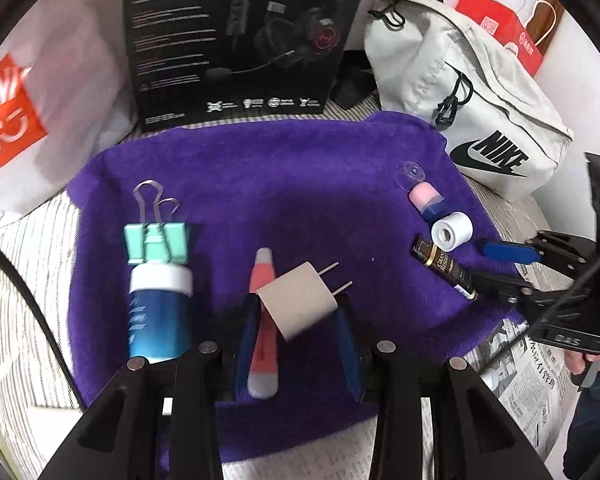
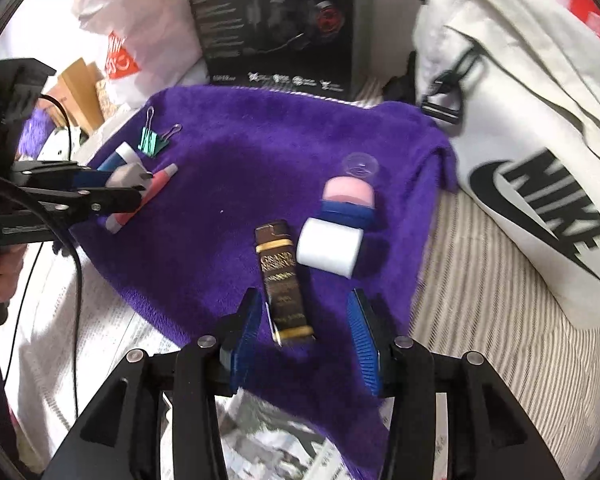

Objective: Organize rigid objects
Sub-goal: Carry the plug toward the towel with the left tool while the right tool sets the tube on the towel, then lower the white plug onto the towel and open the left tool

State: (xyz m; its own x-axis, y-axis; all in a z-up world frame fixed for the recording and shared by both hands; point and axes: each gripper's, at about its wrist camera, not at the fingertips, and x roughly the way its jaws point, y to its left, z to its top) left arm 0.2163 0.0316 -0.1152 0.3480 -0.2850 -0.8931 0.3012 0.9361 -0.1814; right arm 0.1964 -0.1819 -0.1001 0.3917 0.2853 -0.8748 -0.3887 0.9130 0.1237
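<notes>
Gripped between the blue pads of the left gripper (image 1: 298,320) is a white plug (image 1: 300,300), its two prongs pointing up and to the right; the jaws are closed on its sides and it is held above the purple towel (image 1: 300,184). Beneath the plug, between the same fingers, a red-and-white pen (image 1: 262,320) is seen lying on the towel. Just to the left a blue tube (image 1: 156,316) with a white cap lies, and touching its far end a green clip (image 1: 156,240) with wire handles is found.

On the right, the right gripper (image 2: 306,332) is seen with its jaws apart, nothing pressed by either pad. A brown lighter (image 2: 282,280) lies on the towel between the fingers, nearer the left pad, though contact with that pad cannot be told. Just beyond it to the right a white roll (image 2: 328,250) lies, touching a blue-based item with a pink top (image 2: 348,196) and a clear cap at its far end.

Past the towel, at the far edge, a black box (image 1: 236,40) printed with a headset is stood upright. To its right a white bag (image 1: 480,100) is slumped, and behind that a red bag (image 1: 504,28) is visible. On the far left a white plastic bag (image 1: 40,120) with an orange logo is seen. Striped cloth (image 2: 500,280) and newspaper (image 1: 532,380) are spread under the towel.
</notes>
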